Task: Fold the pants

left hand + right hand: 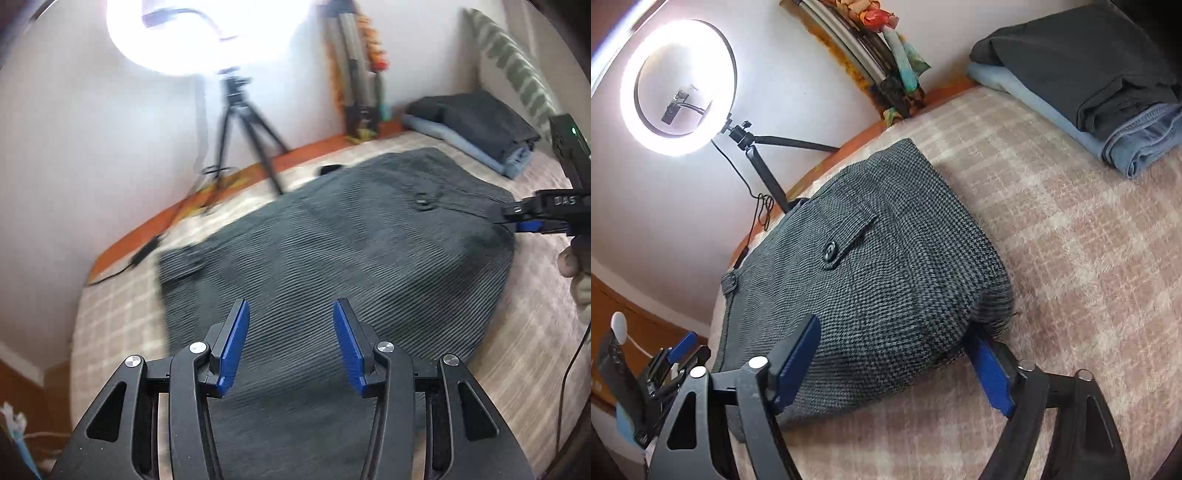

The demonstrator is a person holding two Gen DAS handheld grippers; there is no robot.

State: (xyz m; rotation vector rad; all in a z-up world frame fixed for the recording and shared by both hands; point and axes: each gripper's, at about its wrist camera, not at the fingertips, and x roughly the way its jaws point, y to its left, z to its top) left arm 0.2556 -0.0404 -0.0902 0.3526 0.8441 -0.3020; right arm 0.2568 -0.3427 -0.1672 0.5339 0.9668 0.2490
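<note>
The grey houndstooth pants [332, 251] lie folded in a compact bundle on the plaid bed cover [118, 314]. In the right wrist view the pants [871, 288] show a buttoned pocket flap [846, 240]. My left gripper [291, 345] is open just above the near part of the pants, holding nothing. My right gripper [894, 363] is open, with its jaws on either side of the near edge of the bundle. It also shows in the left wrist view [532, 218] at the pants' right edge.
A stack of folded dark and light-blue garments [1100, 81] sits at the far right of the bed. A ring light on a tripod [679, 88] stands by the wall beyond the bed's orange edge [207, 192]. A patterned pillow [517, 62] leans at the far right.
</note>
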